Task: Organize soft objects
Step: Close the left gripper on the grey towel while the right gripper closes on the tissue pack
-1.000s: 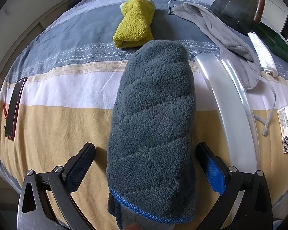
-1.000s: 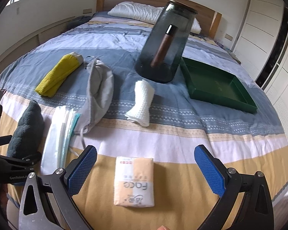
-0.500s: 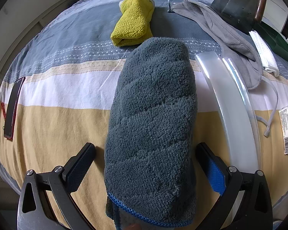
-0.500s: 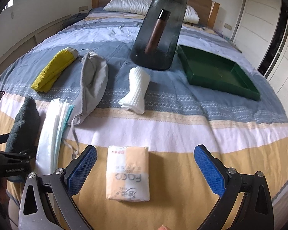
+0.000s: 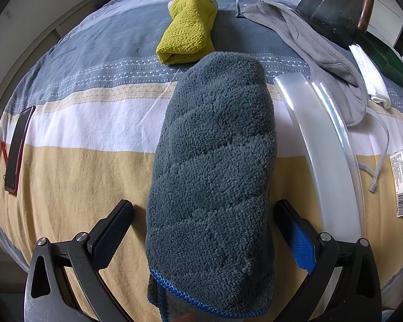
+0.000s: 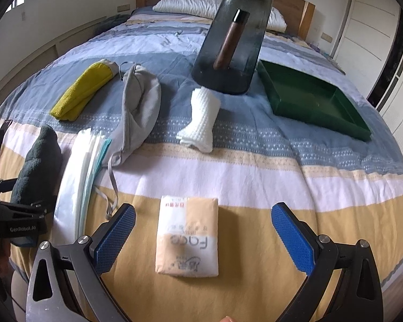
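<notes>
— Left gripper [image 5: 202,221] first: how do its 2 blue-padded fingers stand?

— Spread wide, 1 on each side of the rolled dark grey microfibre towel with blue stitched edging [image 5: 215,166]. The towel lies lengthwise between them on the striped bedspread [image 5: 75,123]; I cannot tell whether either pad touches it.

— And the right gripper [image 6: 202,228]?

— Also spread wide, holding nothing. It hovers over the yellow band of the bedspread, with the flat white-and-tan tissue pack [image 6: 188,236] lying between its fingers and slightly ahead of them.

— What lies beyond the grey towel?

— A folded mustard-yellow cloth [image 5: 188,30] is just past its far end. To its right is a long translucent plastic packet [image 5: 325,145], then a light grey drawstring fabric pouch [image 5: 322,51].

— Anything else soft?

— A rolled white waffle-weave cloth [image 6: 202,118] sits mid-bed, its far end against the base of a tall smoky glass jar [image 6: 236,40]. A dark green rectangular tray [image 6: 314,102] rests to the right of the jar.

— And the left edge?

— A dark phone with a red rim [image 5: 17,147] lies there.
</notes>
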`<move>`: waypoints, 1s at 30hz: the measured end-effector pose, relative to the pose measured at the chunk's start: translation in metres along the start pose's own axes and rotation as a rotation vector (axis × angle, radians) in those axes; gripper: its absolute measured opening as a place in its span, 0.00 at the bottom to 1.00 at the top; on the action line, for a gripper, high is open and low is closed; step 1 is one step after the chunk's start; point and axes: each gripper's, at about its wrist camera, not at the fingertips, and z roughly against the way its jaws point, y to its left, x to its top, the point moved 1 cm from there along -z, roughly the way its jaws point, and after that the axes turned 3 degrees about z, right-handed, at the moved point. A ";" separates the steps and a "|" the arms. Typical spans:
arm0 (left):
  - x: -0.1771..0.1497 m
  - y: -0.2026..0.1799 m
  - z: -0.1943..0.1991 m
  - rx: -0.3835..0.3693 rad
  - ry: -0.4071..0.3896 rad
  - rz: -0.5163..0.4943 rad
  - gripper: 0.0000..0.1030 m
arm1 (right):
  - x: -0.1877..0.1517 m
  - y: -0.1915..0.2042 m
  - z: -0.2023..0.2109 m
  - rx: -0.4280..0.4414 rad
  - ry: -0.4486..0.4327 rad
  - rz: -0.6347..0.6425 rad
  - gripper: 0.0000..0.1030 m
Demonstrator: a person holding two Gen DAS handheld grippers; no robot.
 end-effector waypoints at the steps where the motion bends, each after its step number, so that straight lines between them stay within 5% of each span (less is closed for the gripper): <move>1: 0.000 0.000 0.000 0.001 -0.001 -0.001 0.99 | 0.001 0.000 0.000 0.000 0.000 -0.001 0.99; 4: -0.001 -0.001 0.000 0.005 -0.005 -0.007 0.98 | -0.005 0.001 -0.004 0.007 0.017 0.002 0.98; 8: -0.002 -0.003 0.000 0.006 -0.005 -0.010 0.97 | -0.011 0.005 -0.014 0.050 0.075 0.009 0.76; 16: -0.001 -0.006 0.000 0.005 -0.002 -0.006 0.96 | -0.011 0.011 -0.027 0.068 0.116 0.042 0.58; 30: 0.007 -0.016 0.002 -0.014 0.006 -0.030 0.63 | -0.009 0.009 -0.046 0.072 0.171 0.030 0.52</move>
